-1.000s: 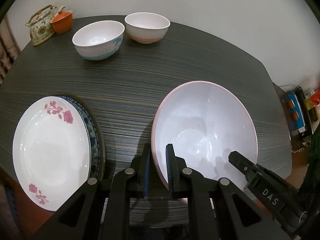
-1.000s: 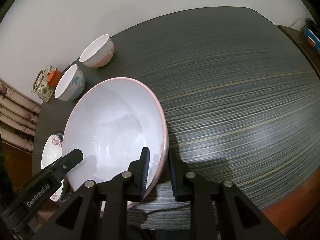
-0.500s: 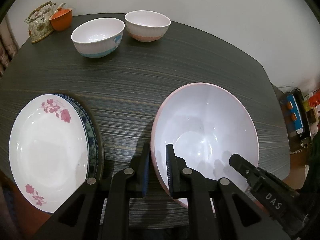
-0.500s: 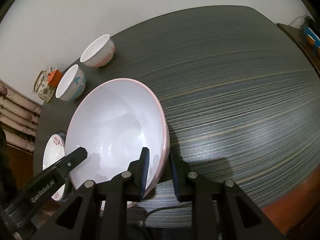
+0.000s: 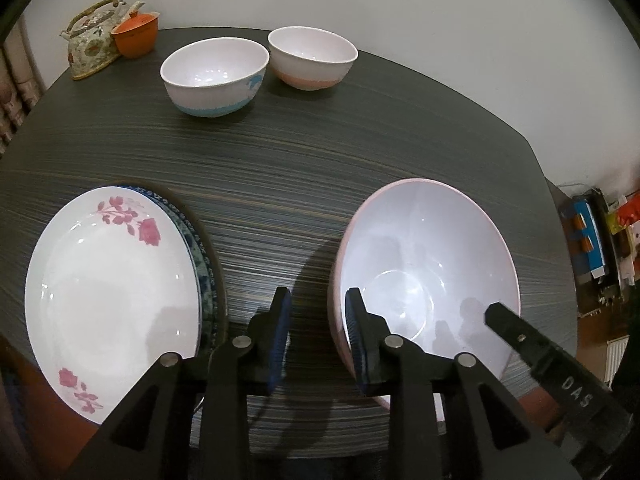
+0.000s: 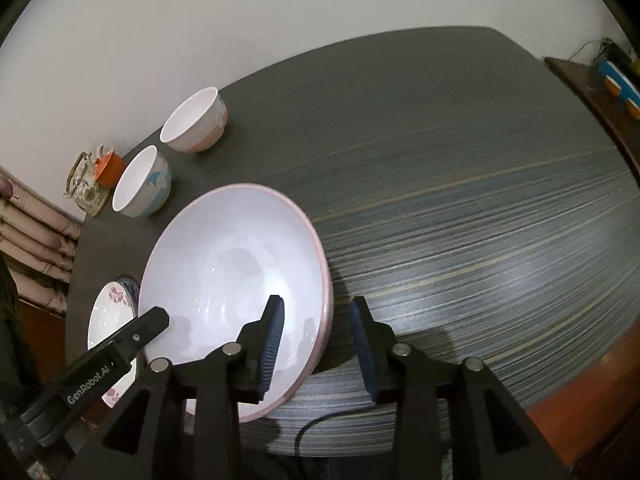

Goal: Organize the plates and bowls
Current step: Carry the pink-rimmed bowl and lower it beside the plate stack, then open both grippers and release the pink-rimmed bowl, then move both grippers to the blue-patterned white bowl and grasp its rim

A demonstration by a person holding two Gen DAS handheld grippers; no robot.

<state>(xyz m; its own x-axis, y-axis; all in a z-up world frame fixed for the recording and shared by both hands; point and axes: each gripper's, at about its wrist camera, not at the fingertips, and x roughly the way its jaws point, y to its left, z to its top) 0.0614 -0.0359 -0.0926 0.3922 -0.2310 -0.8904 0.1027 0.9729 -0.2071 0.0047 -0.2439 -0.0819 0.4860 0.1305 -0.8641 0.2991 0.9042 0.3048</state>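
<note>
Both the left claw (image 5: 316,312) and right claw (image 6: 318,322) have just been opening, now spread astride the large pink bowl's (image 5: 424,264) rim near the desk's (image 5: 280,160) front edge.

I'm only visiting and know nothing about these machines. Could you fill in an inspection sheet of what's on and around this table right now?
Surface: dark striped table, bowls and plates on it.
Job's things: large pink-rimmed bowl standing on the table; rose plate stacked on a blue-patterned plate; blue-based bowl and pink-based bowl side by side at the far edge.
Clutter: teapot and orange cup in the far corner.
Tongs: left tongs and right tongs each straddle the big bowl's rim; their jaws have just been opening, pads off the rim.
Cables: a dark cable under the right tongs.
Surroundings: white wall; cluttered side shelf.
</note>
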